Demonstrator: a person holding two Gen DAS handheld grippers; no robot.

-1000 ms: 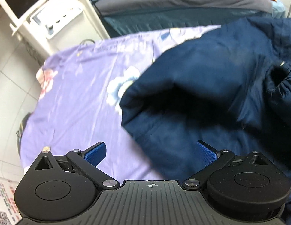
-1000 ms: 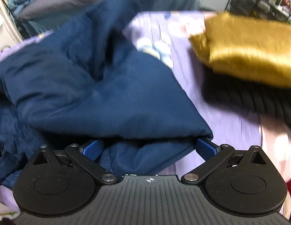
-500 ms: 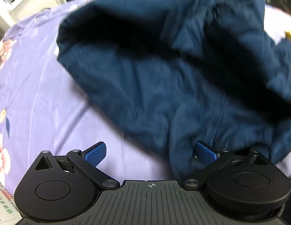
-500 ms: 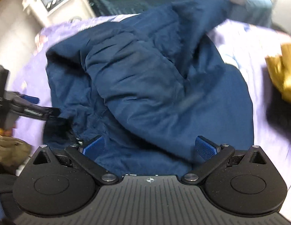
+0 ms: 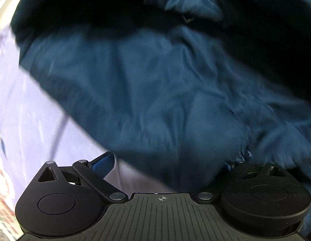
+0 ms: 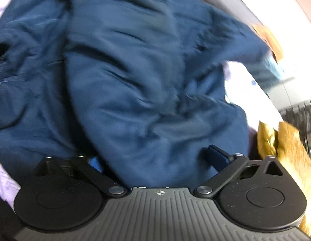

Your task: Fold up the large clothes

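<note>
A: The fingers (image 5: 104, 163) of the left gripper (image 5: 167, 160) stand wide apart: 1 blue pad shows bare at left, while the other is buried under the navy jacket (image 5: 155, 100), only a sliver of blue showing. Whether that hidden pad presses the cloth cannot be told.

B: And the right gripper (image 6: 155, 160)?

A: Its jaws have just been closing a little, yet remain spread. A fold of the navy jacket (image 6: 145, 90) bulges between the 2 pads; the right pad (image 6: 216, 157) lies against the cloth, and the left pad is mostly covered. A firm clamp is not evident.

B: Where does the jacket lie?

A: Crumpled on the lilac floral bedsheet (image 5: 31, 130), filling most of both views. Far folds fall into deep shadow in the left wrist view, so collar and sleeves cannot be separated. Both frames are motion-blurred.

B: Anything else?

A: A mustard-yellow garment (image 6: 285, 150) lies at right, cut off by the frame edge. An orange cloth (image 6: 269, 38) sits far right.

B: Any legible writing?

A: Printed matter appears at the near-left edge of the left wrist view, but it is too blurred to read.
</note>
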